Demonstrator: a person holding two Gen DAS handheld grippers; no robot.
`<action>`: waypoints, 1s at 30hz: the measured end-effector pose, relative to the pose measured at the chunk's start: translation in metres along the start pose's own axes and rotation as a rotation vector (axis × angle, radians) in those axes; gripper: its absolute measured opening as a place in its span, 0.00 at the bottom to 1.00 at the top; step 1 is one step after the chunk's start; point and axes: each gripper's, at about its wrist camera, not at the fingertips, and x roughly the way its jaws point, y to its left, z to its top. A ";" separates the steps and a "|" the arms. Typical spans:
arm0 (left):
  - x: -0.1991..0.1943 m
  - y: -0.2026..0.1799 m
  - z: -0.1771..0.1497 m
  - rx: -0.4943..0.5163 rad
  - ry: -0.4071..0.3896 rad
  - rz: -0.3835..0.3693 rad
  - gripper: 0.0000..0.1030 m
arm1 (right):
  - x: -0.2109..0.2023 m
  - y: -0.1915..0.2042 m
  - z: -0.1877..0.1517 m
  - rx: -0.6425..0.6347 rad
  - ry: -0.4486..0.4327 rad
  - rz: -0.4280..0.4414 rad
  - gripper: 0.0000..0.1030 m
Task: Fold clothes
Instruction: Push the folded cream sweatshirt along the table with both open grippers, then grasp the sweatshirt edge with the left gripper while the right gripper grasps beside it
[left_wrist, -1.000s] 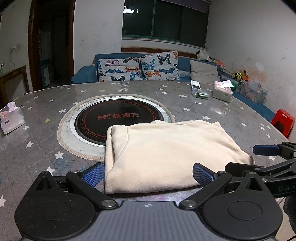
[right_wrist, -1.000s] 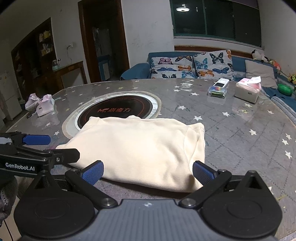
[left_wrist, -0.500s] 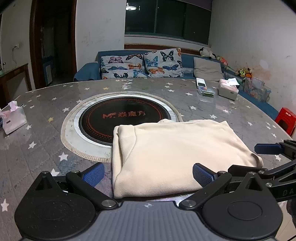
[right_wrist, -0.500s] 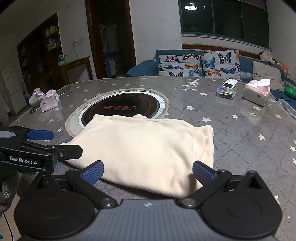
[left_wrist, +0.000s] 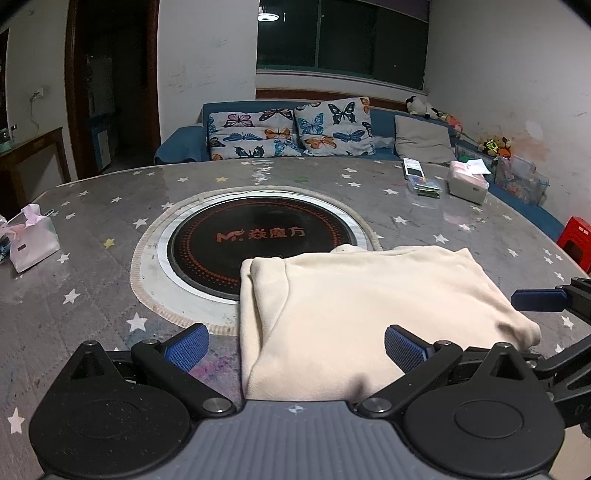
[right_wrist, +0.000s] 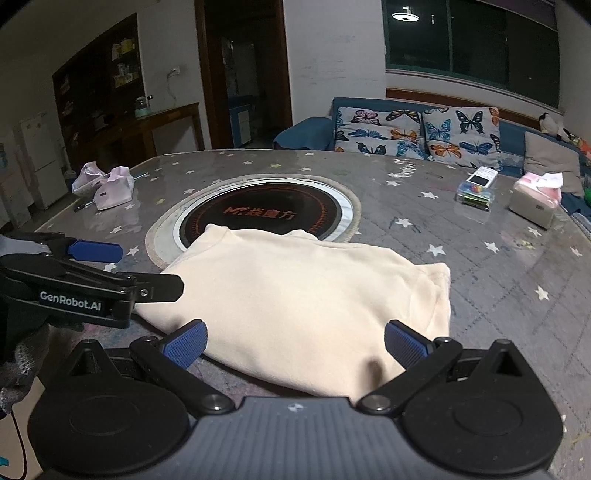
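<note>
Both grippers, left gripper and right gripper, hover with jaws spread wide and empty at the six o'clock edge of a folded cream sweatshirt on the star-patterned table, where a careless snag could undo the fold.

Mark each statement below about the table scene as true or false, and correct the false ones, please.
1. The cream garment lies folded on the table. True.
2. The left gripper is shut on the garment. False: its jaws stand open and hold nothing.
3. The garment covers part of the round black cooktop. True.
4. The right gripper is open. True.
5. The butterfly cushions lie on the table. False: they rest on the blue sofa behind it.
</note>
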 end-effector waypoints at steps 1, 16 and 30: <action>0.001 0.001 0.001 0.000 0.001 0.001 1.00 | 0.001 0.001 0.001 -0.004 0.001 0.002 1.00; 0.016 0.009 0.008 0.007 0.006 0.022 1.00 | 0.012 0.020 0.012 -0.092 0.015 0.062 0.91; 0.025 0.058 0.024 -0.130 0.001 0.020 0.72 | 0.029 0.077 0.026 -0.345 0.040 0.185 0.77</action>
